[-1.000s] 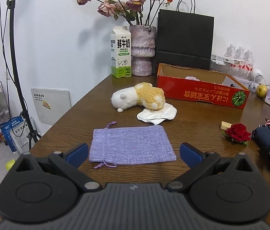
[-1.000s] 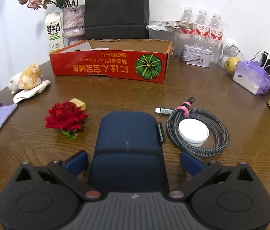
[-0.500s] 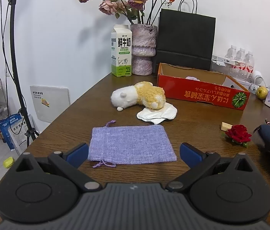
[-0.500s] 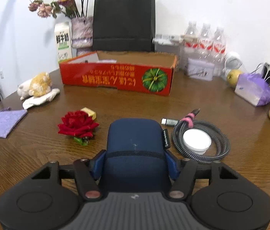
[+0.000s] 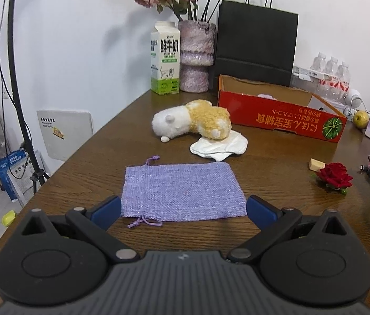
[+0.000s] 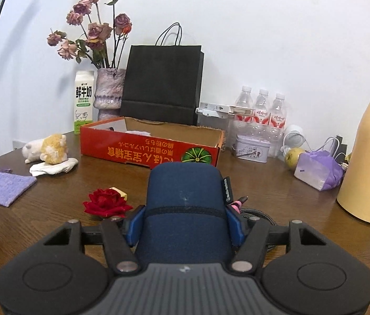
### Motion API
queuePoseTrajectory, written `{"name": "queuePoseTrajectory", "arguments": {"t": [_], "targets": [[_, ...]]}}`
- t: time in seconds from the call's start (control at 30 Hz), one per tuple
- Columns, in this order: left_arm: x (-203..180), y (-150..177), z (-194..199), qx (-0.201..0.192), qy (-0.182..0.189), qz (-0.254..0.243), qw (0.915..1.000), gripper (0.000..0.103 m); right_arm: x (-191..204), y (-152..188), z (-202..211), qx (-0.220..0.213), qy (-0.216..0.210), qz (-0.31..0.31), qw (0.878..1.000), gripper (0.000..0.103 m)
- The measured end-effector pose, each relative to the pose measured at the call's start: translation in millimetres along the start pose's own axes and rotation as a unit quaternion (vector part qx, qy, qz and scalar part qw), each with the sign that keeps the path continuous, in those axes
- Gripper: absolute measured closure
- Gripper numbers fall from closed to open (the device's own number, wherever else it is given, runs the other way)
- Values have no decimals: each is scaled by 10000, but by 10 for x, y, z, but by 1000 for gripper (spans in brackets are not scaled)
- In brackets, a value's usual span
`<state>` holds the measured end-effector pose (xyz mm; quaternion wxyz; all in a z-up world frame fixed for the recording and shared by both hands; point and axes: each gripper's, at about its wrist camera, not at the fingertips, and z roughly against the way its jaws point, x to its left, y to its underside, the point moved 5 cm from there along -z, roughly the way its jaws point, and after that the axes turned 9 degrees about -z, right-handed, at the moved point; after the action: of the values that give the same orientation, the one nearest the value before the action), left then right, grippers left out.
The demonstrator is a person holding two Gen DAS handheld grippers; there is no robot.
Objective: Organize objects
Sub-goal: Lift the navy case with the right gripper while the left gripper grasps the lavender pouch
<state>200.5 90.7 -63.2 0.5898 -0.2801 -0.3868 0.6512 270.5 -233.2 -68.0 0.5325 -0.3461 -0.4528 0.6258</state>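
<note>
**Navy pouch clamped in the right gripper, red box not yet reached**

Left wrist view: the left gripper (image 5: 183, 208) stands spread, its 2 blue pads either side of the near end of the flat lilac woven drawstring bag (image 5: 182, 190) and clear of it, pinching nothing. The bag lies on the brown wooden table (image 5: 277, 162), well in front of the shallow red cardboard box with the green pumpkin print (image 5: 279, 116), its long axis running across the view and its drawstring mouth at the left. Should these pads close as they stand, I judge they would bunch the limp cloth rather than lift it cleanly. The white and tan plush animal (image 5: 191, 122) rests partly on a white cloth (image 5: 219, 147), between the bag and the box.

Right wrist view: the right gripper (image 6: 183, 225) is pressed onto the rounded navy fabric pouch (image 6: 185, 204), 1 blue pad on each flank. The pouch's long axis runs straight away from the camera along the fingers, its domed end pointing at the red box's front wall, which is just beyond it. The grip sits at the near half, so the far end could sag or swivel. A braided cable (image 6: 257, 214) lies under the pouch's right side; whether it is caught I cannot tell, and it could drag. The red fabric rose (image 6: 106, 203), near the box's front and just left of the pouch, could be swept aside
</note>
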Motion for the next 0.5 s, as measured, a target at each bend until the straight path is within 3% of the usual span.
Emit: {"name": "queuePoseTrajectory", "arguments": {"t": [0.5], "targets": [[139, -106, -585, 572, 228, -142, 9980, 0, -70, 17, -37, 50, 228, -192, 9995, 41]]}}
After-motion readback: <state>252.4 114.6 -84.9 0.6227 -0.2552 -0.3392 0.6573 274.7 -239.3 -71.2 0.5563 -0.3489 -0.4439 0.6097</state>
